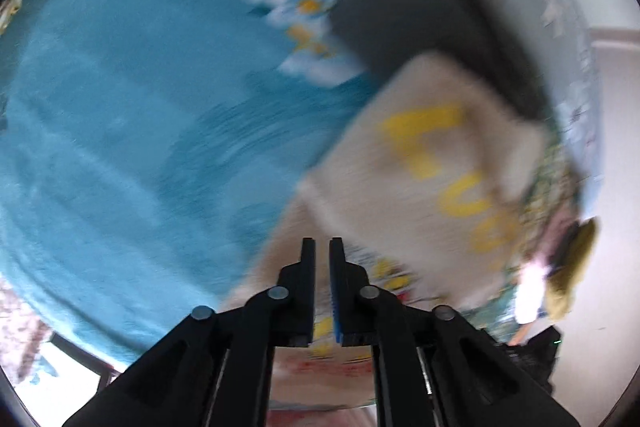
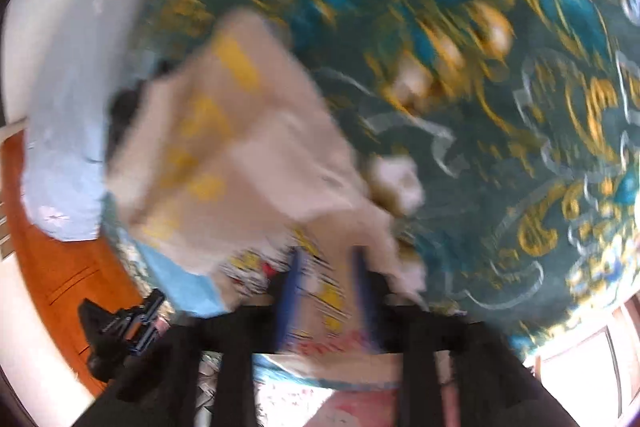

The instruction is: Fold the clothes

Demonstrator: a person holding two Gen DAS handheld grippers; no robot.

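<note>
A beige garment with yellow letters (image 1: 432, 163) lies folded on the bed, blurred by motion. In the left wrist view my left gripper (image 1: 322, 247) is above its near edge, its jaws almost together with only a thin gap and nothing clearly between them. In the right wrist view the same beige garment (image 2: 240, 147) lies ahead and to the left. My right gripper (image 2: 326, 255) is open over the garment's printed part, with cloth showing between the blue pads (image 2: 294, 279). Whether it touches the cloth is hidden by blur.
A teal bedspread with white flowers (image 1: 140, 107) covers the bed. A dark grey garment (image 1: 412, 11) lies beyond the beige one. A dark green and gold patterned cover (image 2: 500, 107) fills the right. A light blue pillow (image 2: 68, 131) and an orange wooden door (image 2: 60, 267) are at left.
</note>
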